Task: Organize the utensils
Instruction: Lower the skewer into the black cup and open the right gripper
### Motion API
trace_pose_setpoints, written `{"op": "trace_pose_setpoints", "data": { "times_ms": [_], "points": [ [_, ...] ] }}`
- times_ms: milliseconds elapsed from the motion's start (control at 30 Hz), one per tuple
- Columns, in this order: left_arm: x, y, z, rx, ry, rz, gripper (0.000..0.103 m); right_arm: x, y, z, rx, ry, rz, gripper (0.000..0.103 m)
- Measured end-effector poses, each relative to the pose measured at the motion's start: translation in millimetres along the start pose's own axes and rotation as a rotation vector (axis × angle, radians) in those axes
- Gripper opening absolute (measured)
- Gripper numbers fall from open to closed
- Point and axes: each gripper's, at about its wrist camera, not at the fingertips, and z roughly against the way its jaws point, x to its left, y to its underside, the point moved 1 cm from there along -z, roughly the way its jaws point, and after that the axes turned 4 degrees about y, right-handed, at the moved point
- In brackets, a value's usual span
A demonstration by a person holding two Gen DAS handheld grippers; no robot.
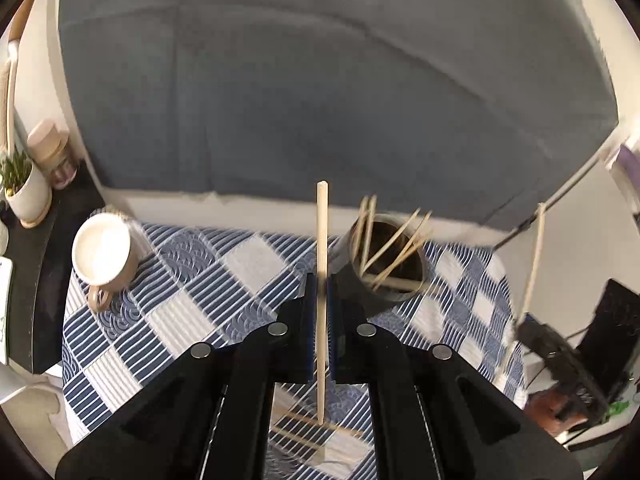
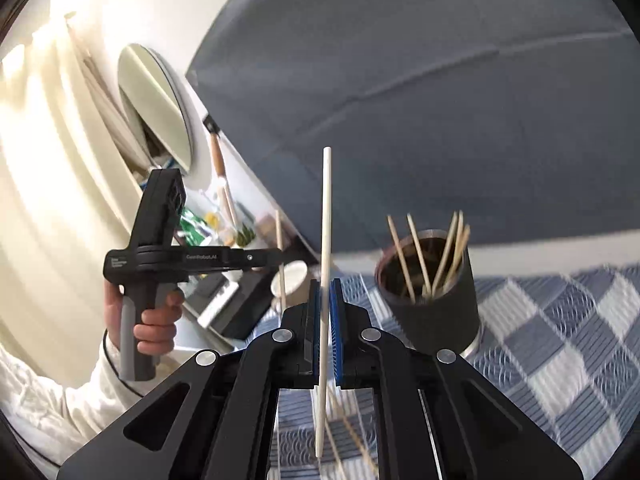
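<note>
Left gripper (image 1: 321,288): jaws clamped on one pale wooden chopstick (image 1: 322,240), upright, just beside the dark cylindrical holder (image 1: 386,280).
Right gripper (image 2: 325,312): jaws clamped on a white chopstick (image 2: 326,220), left of the holder.
Holder: several sticks, splayed.
Loose sticks (image 1: 316,432): on the checked cloth (image 1: 180,292) below.
Risk: thin sticks pivoting in the pads; tips snagging the splayed bundle.

— How is your light?
— Soft daylight from the left; the curtain (image 2: 44,184) in your right wrist view is washed out with glare.
— And sharpness?
— Your right gripper (image 1: 560,372) and the dark cup (image 1: 384,264) smear with motion blur in the left view. Both fisheye frames bend straight lines and go black at the corners.
</note>
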Motion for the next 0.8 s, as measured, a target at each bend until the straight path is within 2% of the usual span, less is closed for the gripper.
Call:
{"op": "trace_pose_setpoints", "data": {
  "times_ms": [167,300,467,567,667,800],
  "points": [
    [-28.7,-30.4,5.2,-0.055,-0.017,-0.037,0.005,-27.5,-32.4,-7.3,-0.058,-0.049,-0.007,0.005],
    [-44.5,-49.6,1.9,-0.108,0.0,-0.052,0.005,-46.3,-55.7,-19.0,-0.096,-0.078,0.011,0.005],
    [-60.3,-69.1,-11.8,-0.187,0.078,-0.094,0.005,-66.6,-67.2,-41.6,-0.116,-0.115,0.013,0.005],
    [-63.7,-75.0,-25.3,-0.218,0.062,-0.101,0.005,-80.5,-71.6,-59.7,-0.122,-0.14,-0.001,0.005],
    [-61.6,-76.6,-47.1,-0.209,0.057,-0.095,0.005,-90.1,-73.9,-73.6,-0.138,-0.151,0.001,0.005],
    [-54.2,-66.9,-83.0,-0.142,0.033,-0.073,0.005,-99.5,-68.5,-86.6,-0.143,-0.128,0.011,0.005]
  ]
}}
